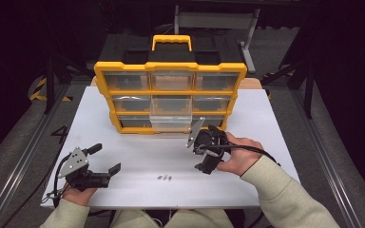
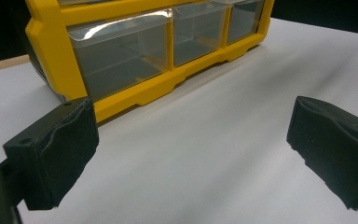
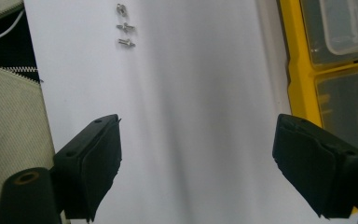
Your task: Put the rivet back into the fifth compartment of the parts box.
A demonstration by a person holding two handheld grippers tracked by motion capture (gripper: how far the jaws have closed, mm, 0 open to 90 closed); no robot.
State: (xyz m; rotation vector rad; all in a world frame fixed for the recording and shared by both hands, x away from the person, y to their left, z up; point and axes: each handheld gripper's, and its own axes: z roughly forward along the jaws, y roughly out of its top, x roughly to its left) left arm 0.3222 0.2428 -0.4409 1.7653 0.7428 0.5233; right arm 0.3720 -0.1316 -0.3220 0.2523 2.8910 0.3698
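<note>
A yellow organiser with clear drawers stands at the back middle of the white table. Its lower middle drawer is pulled partway out. Three small metal screws lie near the front edge, and they appear at the top left of the right gripper view. My left gripper rests open at the front left, empty, pointing right. In the left gripper view the open left gripper faces the organiser's bottom row. My right gripper is held open just in front of the organiser, above bare table. The right gripper has the organiser at its right.
A black case with a yellow handle sits behind the organiser. A pale sleeve lies at the left of the right gripper view. Bare white table stretches between the two grippers and around the screws.
</note>
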